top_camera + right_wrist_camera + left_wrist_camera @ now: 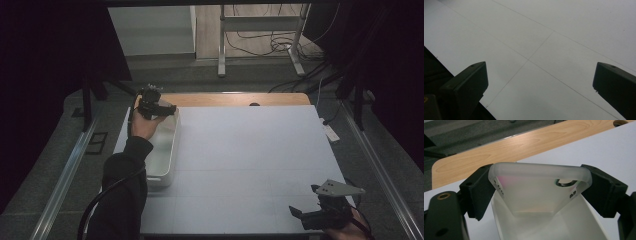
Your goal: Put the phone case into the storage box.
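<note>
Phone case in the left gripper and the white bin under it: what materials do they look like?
Phone case: frosted translucent soft plastic, likely TPU or silicone; light shows through, rounded matte edges. White bin: opaque smooth plastic, slight sheen, rounded moulded rim. Neither is certain from looks alone.

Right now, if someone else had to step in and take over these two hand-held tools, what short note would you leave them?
Left tongs: shut on the frosted translucent plastic phone case, gripping it by its two side edges.
Right tongs: open, nothing between them, above the bare white table sheet at the near right corner.
Things: the case hangs over the far end of the long white plastic tray, which sits on the left side of the sheet.
Done: case picked up and brought over the tray.
Left: probably lowering it into the tray and letting go; the case is not yet resting there.
</note>
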Action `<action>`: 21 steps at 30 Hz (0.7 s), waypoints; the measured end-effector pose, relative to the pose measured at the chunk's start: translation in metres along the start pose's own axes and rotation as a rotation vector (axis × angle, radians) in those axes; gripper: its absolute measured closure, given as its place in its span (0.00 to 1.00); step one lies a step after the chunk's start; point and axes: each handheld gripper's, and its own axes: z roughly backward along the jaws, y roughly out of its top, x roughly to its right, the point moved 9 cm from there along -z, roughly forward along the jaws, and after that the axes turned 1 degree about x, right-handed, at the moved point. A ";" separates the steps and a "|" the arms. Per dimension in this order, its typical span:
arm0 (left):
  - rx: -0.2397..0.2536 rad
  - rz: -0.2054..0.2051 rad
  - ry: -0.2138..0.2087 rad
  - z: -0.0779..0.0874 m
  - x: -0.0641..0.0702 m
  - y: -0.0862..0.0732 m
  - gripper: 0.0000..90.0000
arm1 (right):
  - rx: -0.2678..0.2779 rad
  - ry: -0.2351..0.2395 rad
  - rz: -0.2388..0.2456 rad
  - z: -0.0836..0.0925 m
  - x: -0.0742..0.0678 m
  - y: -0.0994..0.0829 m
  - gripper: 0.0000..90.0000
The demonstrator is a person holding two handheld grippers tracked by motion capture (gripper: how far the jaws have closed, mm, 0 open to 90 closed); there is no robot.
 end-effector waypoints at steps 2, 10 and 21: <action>0.006 -0.005 0.007 -0.003 0.000 0.002 0.18 | 0.000 0.000 0.000 0.000 0.000 0.000 0.00; 0.023 0.020 0.028 -0.007 -0.003 0.004 0.07 | 0.001 0.002 -0.003 0.000 0.000 0.000 0.00; 0.043 0.030 0.001 -0.002 -0.004 0.005 0.01 | -0.002 0.004 0.000 0.000 -0.001 0.000 0.00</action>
